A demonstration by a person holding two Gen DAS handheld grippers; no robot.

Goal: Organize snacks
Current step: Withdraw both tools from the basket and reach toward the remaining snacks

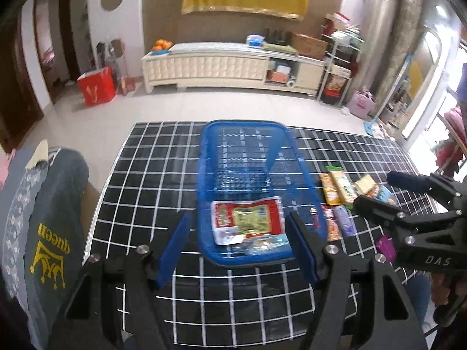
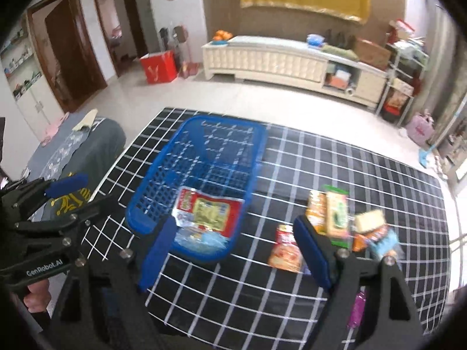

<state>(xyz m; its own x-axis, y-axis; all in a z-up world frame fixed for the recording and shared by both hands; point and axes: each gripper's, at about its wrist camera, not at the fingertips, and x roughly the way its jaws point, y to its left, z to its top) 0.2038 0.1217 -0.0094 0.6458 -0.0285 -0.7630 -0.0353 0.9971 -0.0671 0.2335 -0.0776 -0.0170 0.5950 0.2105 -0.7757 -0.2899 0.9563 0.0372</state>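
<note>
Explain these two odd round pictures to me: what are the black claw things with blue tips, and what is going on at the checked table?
There is no robot here. A person holds two hand-held grabbers, each with a wide-angle camera looking along its jaws. One picture comes from the left gripper, the other from the right gripper; each also catches the other at its edge. Both stand open and hold nothing. On the black checked tablecloth sits a blue basket containing a red and yellow snack packet and a clear-wrapped one. Beside it lies a loose cluster of snack packets, not yet in the basket.
</note>
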